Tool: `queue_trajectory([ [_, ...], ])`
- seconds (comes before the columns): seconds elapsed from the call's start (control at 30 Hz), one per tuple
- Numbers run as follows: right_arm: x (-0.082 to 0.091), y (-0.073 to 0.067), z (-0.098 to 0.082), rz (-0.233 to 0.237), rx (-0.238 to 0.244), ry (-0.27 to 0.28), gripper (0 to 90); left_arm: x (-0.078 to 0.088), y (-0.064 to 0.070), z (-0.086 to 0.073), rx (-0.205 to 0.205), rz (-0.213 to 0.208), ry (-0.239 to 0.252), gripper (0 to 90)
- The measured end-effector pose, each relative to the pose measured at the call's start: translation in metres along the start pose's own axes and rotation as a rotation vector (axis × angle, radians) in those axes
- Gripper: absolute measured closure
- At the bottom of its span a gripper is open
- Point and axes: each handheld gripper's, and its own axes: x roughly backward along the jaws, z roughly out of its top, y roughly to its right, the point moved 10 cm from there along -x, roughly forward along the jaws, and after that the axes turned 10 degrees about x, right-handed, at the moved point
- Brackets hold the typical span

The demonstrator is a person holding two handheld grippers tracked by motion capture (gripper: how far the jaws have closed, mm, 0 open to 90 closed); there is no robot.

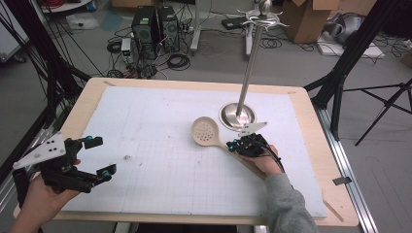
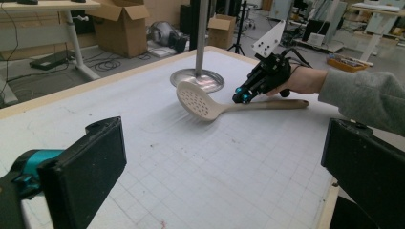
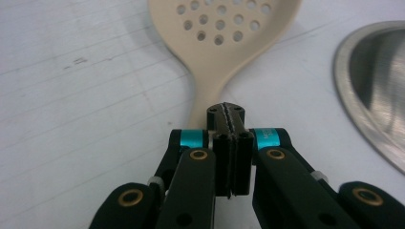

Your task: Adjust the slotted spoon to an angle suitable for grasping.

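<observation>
- The left gripper (image 1: 99, 158), black with teal joints and nearest the person, hangs over the near-left part of the white gridded foam mat (image 1: 160, 160), well apart from the steel stand; its jaws are spread wide and nothing is between them.
- The beige perforated plastic skimmer spoon (image 1: 206, 131) lies on the mat just in front of the stand's round base, bowl toward the middle of the mat and handle running back under the person's right hand (image 1: 266, 162).
- The right gripper (image 3: 229, 143) sits over the handle's neck, close to the stand's base. Its jaws are pressed together with no gap; whether they pinch the handle or merely rest above it I cannot tell.
- The polished steel utensil stand (image 1: 248, 68), with hooks at its top, rises from its disc base (image 1: 236, 115) on the far right part of the mat.
- If the step is hanging the spoon, a firm grip on the handle comes first, then a level lift clear of the base, I judge.
</observation>
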Motion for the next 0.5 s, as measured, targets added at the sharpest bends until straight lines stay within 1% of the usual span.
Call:
queue_trajectory([
  [0.03,-0.001,-0.004,0.0,0.028,0.012,0.002,90.0,0.0,0.0,0.0,0.004,0.001,0.0,1.8],
  [0.07,-0.001,-0.004,0.0,0.028,0.012,0.002,90.0,0.0,-0.001,-0.001,0.006,0.002,-0.001,1.8],
  [0.23,-0.003,-0.015,0.003,0.087,0.035,0.008,90.0,0.001,-0.002,-0.001,0.003,0.004,-0.002,1.8],
  [0.27,-0.003,-0.015,0.003,0.087,0.035,0.008,90.0,0.001,-0.001,0.0,0.004,0.005,-0.001,1.8],
  [0.3,-0.003,-0.021,0.005,0.11,0.051,0.015,90.0,0.001,-0.001,0.0,0.004,0.004,0.002,1.9],
  [0.33,-0.003,-0.021,0.005,0.11,0.051,0.015,90.0,0.001,-0.001,0.0,0.004,0.004,0.002,1.8],
  [0.37,-0.004,-0.025,0.007,0.121,0.057,0.008,90.0,0.001,-0.001,0.0,0.004,0.005,0.001,1.9],
  [0.4,-0.004,-0.025,0.007,0.121,0.057,0.008,90.0,0.001,-0.001,0.0,0.004,0.005,0.001,1.9],
  [0.43,-0.005,-0.03,0.008,0.137,0.064,0.003,90.0,0.001,-0.001,-0.001,0.003,0.006,-0.003,1.8],
  [0.5,-0.006,-0.033,0.009,0.142,0.072,0.003,90.0,0.0,-0.002,-0.001,0.003,0.005,-0.007,1.9],
])
